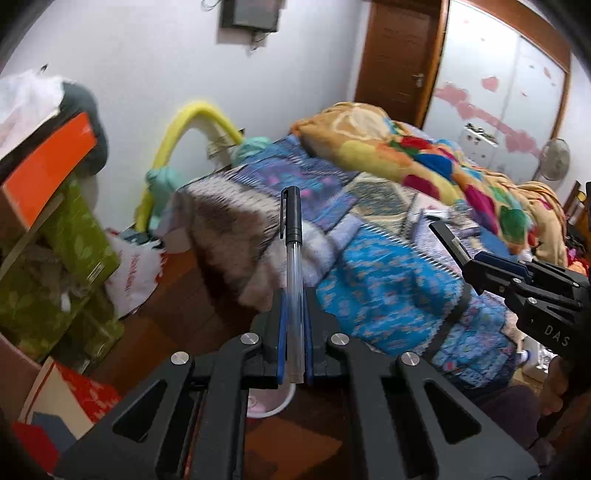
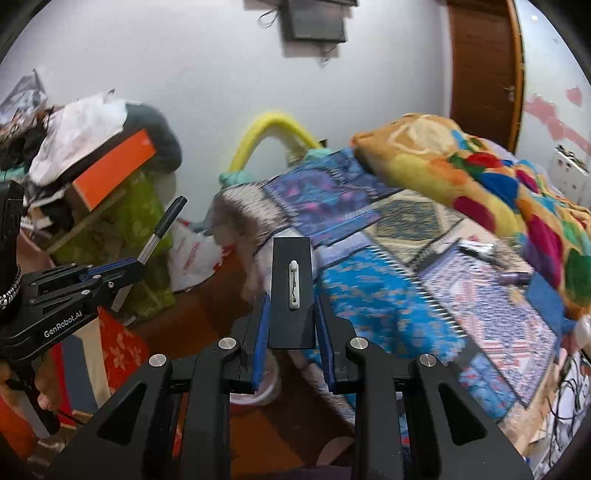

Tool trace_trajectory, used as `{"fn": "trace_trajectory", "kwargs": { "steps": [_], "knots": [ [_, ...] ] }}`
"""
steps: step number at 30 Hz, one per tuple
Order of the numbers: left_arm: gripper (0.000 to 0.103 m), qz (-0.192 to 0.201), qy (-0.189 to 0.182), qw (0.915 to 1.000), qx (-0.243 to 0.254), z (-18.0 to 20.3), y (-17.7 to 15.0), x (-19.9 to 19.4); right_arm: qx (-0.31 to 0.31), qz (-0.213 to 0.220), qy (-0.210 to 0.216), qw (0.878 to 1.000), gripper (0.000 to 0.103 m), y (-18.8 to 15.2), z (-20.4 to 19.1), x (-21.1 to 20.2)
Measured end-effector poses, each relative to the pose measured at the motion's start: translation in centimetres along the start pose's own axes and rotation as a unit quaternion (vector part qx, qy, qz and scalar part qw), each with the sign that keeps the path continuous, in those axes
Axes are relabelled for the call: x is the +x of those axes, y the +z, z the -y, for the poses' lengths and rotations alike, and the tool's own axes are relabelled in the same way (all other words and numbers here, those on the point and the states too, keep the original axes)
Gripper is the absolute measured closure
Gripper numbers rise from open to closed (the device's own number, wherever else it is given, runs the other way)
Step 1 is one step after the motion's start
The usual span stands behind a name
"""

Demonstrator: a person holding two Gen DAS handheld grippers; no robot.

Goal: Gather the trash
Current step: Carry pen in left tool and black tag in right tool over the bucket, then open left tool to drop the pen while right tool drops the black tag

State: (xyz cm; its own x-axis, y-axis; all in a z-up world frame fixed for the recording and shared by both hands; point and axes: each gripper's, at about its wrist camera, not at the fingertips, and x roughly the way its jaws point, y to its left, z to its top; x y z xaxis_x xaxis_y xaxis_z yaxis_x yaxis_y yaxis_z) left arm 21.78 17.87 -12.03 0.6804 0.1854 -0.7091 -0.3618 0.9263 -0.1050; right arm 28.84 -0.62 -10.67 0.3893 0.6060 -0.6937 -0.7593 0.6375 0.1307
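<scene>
below, pale bin [image 2: 271,384] contents unclear, left claw [image 1: 294,295] clamping pen [image 1: 293,254]

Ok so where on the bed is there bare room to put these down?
The blue patterned cover at the near corner is free, bordered by the bed edge and the bunched colourful blanket. Farther right is crowded with small items beside the blanket.

A: Room?
B: White wall [image 1: 155,66] behind, dark framed thing [image 1: 249,14] hung high on it. Brown wood door [image 1: 399,62] far right, pale wardrobe panels [image 1: 498,92] w/ pink marks beside it.
A: Furniture?
B: Bed [image 2: 388,295] ahead & right of the tool, patchwork cover, bright blanket [image 2: 480,173] heaped at the back. Yellow arc [image 2: 266,129] at its far end.
A: Left?
B: Cluttered stack: green boxes [image 1: 74,240], orange box [image 1: 48,170] on top. Floor [image 1: 192,310] reddish-brown wood.
</scene>
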Motion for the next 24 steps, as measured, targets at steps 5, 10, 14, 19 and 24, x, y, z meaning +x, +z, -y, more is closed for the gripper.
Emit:
{"fn": "trace_trajectory", "kwargs": {
  "steps": [5, 10, 14, 19, 24],
  "knots": [
    [0.096, -0.026, 0.004, 0.9991, -0.034, -3.4, -2.0, 1.9, -0.014, -0.031, 0.018, 0.999, 0.081, -0.6, -2.4, 3.4],
    [0.096, -0.065, 0.006, 0.9959, -0.062, -6.2, -4.3, 5.3, -0.028, -0.067, 0.031, 0.997, 0.081, -1.3, -4.4, 6.8],
    [0.096, -0.093, 0.008, 0.9925, -0.078, -7.7, -6.0, 7.8, -0.027, -0.1, 0.043, 0.994, 0.081, -2.0, -5.0, 9.9],
    [0.096, -0.131, 0.006, 0.9868, -0.095, -8.8, -8.2, 11.5, -0.019, -0.144, 0.048, 0.988, 0.081, -3.1, -5.1, 14.1],
    [0.096, -0.176, 0.004, 0.9786, -0.107, -9.3, -10.6, 15.4, -0.015, -0.193, 0.057, 0.979, 0.081, -4.8, -5.2, 18.3]
  ]
}}
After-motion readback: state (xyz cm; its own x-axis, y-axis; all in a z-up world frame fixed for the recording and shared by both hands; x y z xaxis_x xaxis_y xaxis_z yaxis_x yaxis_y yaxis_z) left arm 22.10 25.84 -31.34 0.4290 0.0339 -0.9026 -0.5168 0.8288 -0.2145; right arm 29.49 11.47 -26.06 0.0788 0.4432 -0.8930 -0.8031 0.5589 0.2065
